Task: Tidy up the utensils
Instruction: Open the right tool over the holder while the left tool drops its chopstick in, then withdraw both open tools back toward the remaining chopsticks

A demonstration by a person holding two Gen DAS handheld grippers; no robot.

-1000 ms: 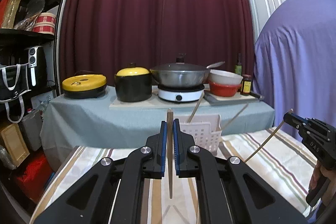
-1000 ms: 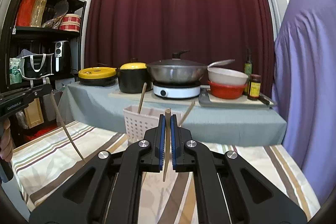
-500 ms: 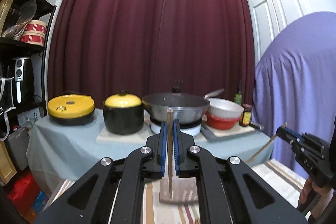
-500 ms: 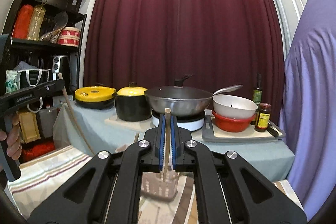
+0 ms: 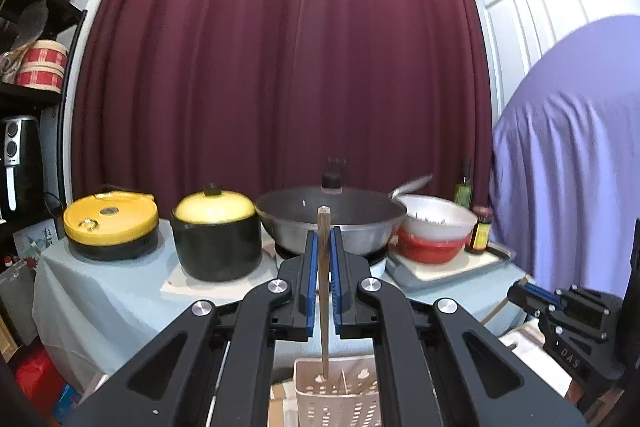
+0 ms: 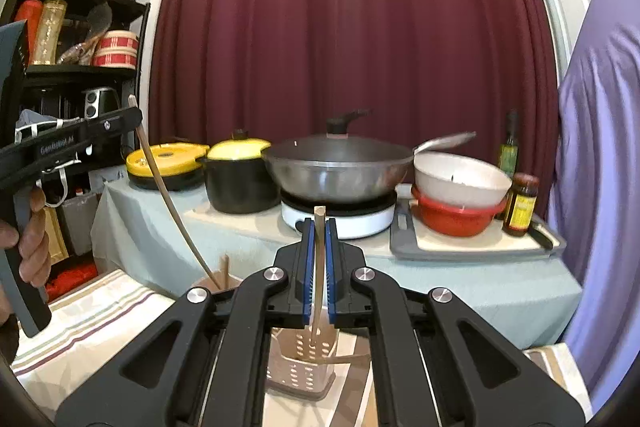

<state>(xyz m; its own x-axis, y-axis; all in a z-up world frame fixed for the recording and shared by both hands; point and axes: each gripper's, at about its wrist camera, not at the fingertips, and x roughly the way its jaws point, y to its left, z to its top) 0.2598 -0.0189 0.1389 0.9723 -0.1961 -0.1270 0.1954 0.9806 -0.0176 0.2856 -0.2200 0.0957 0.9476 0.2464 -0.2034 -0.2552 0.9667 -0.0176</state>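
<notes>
My left gripper (image 5: 323, 239) is shut on a wooden chopstick (image 5: 324, 351) held upright, its lower tip hanging over the white perforated utensil basket (image 5: 336, 407). My right gripper (image 6: 319, 231) is shut on a second chopstick (image 6: 316, 319), also upright, tip over the same basket (image 6: 296, 371). In the right wrist view the left gripper (image 6: 134, 115) comes in from the left, held by a hand (image 6: 32, 251), and its chopstick (image 6: 172, 203) slants down to the basket's left rim. Another chopstick (image 6: 225, 267) stands in the basket. The right gripper (image 5: 516, 293) shows low at the right of the left wrist view.
The basket stands on a striped tablecloth (image 6: 88, 323). Behind it a grey-covered table carries a yellow-lidded cooker (image 5: 110, 223), a black pot (image 5: 218, 239), a lidded wok (image 6: 338, 167), stacked bowls (image 6: 460, 199) and bottles (image 6: 520, 207). A shelf (image 6: 80, 75) is left, a purple-draped shape (image 5: 568, 167) right.
Both grippers have moved forward and upward with their chopsticks. The basket, formerly ahead of the fingers, now lies directly below them, and the back table looks closer.
</notes>
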